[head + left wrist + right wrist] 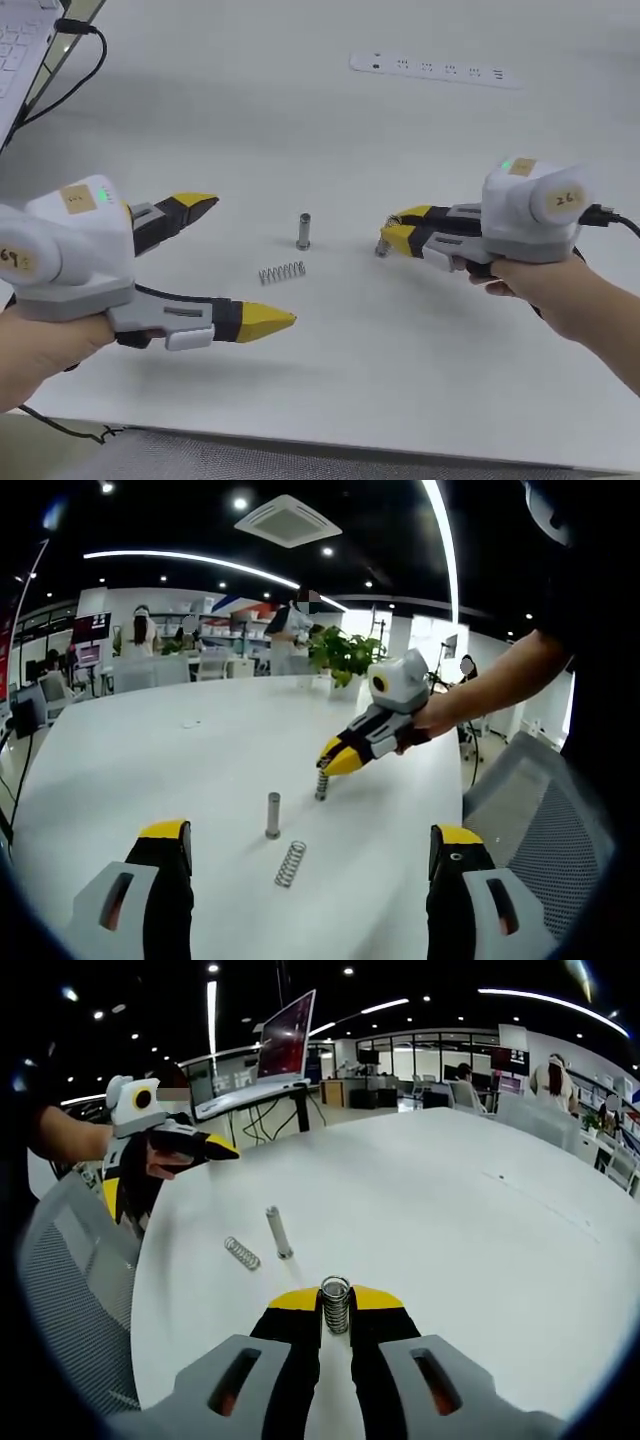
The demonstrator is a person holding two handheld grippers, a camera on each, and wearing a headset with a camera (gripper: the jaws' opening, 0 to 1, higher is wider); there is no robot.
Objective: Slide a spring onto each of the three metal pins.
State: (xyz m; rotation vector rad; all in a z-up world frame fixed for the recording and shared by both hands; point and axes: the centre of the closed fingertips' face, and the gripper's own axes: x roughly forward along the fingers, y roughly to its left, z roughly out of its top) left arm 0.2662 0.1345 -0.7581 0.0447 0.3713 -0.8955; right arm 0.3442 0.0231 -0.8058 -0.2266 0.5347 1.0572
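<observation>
Right now the gripped spring (336, 1305) stands upright between the yellow tips of the right gripper (390, 232), whose jaws are pressed narrow on its two sides. The lower end of this spring is at the white table (400, 380) or just over it. I cannot tell if there is a pin inside it.

A little to the left of it in the head view, and clearly apart, one metal pin (303, 230) stands upright on the table by itself, with nothing on it. Near this pin, on the side nearer to the person, the loose spring (281, 272) lies flat on its side. It does not touch the pin.

The left gripper (240, 262) hangs over the table at the person's left side. Its jaws are wide apart with nothing between them, and they point toward the metal pin and the loose spring. In the left gripper view, both of these lie in the gap between the two yellow tips, a bit ahead of them. A hand holds each gripper from behind.

Farther away, a white power strip (435, 70) lies near the far edge of the table. The corner of a laptop (15, 50) with a black cable (85, 65) is at the far left. Behind the table, the gripper views show an open office with desks, monitors, a green plant (345, 655) and some people.
</observation>
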